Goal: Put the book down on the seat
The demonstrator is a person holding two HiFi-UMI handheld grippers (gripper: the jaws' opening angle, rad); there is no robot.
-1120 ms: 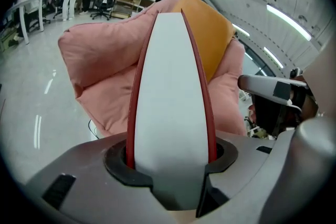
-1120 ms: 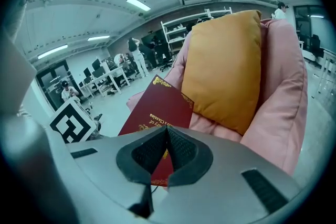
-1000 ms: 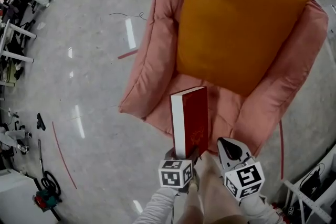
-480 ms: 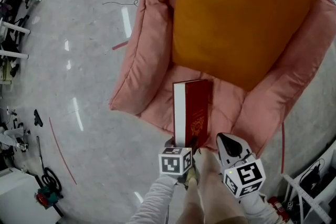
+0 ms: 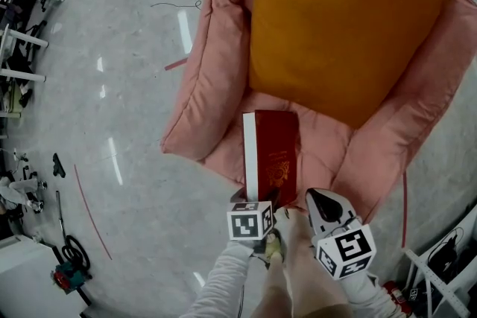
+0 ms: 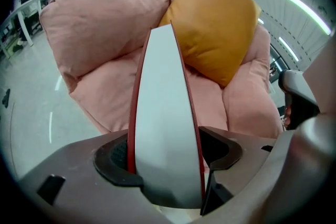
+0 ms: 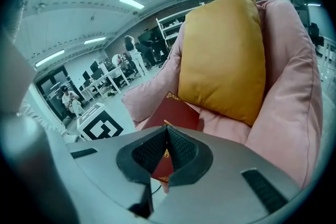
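Grey shiny floor all round, w/ a red line marked on it at the L of the head view. Pink padded armchair fills the upper R of that view; its seat is pink too, soft & creased. Big orange cushion leans against the chair back, lower edge resting on the seat.

Red hardback book w/ gold print on the cover is over the seat's front part, just short of the cushion. It's tilted: white page edge faces L/up, cover faces up & R. Far end points at the cushion, near end sits btwn the jaws of the L tool. Can't tell if the far end touches the seat.

L tool: jaws have just been opening. They now stand wide, one each side of the book's covers, dark pad faces showing beside it, no squeeze on it.

R tool hangs just R of the book, near the seat's front edge; jaws closed together, nothing btwn them, book's cover seen beyond.

Marker cube on each: L one, R one. Grey sleeve below the L cube.
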